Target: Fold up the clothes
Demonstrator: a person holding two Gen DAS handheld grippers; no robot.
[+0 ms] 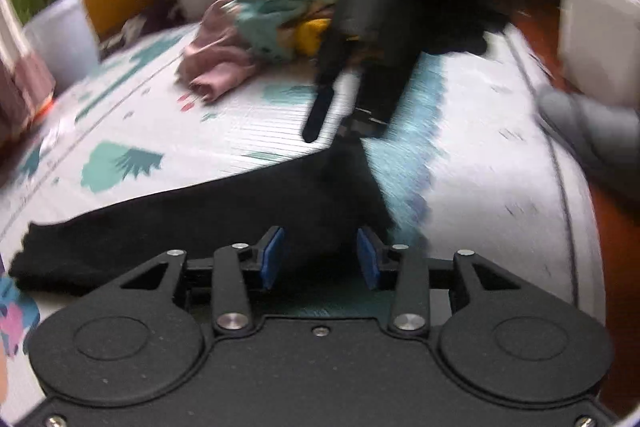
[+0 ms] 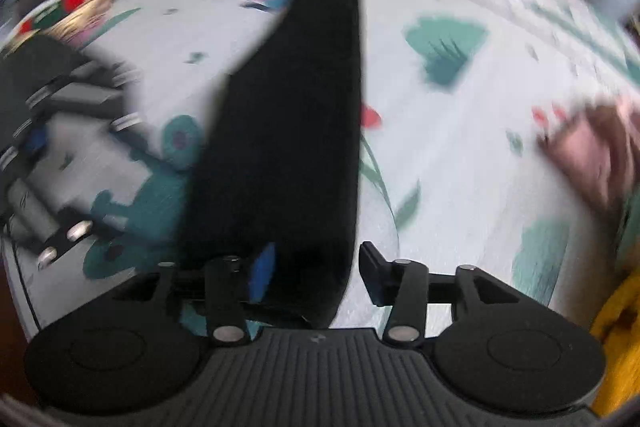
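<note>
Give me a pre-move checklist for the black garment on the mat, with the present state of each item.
1. Black garment lying flat on the play mat: ok, it looks like a long folded strip.
2. Left gripper free of cloth: ok, jaws apart over the garment's edge, pads not pressing.
3. Right gripper released: ok, jaws apart with the garment's end between them, pads not pressing.
4. Grippers clear of each other: ok, they sit at different parts of the strip.
5. Pile of unfolded clothes away from the garment: ok, mat shows between them.
6. Fold edges aligned: cannot tell, both views are blurred.
</note>
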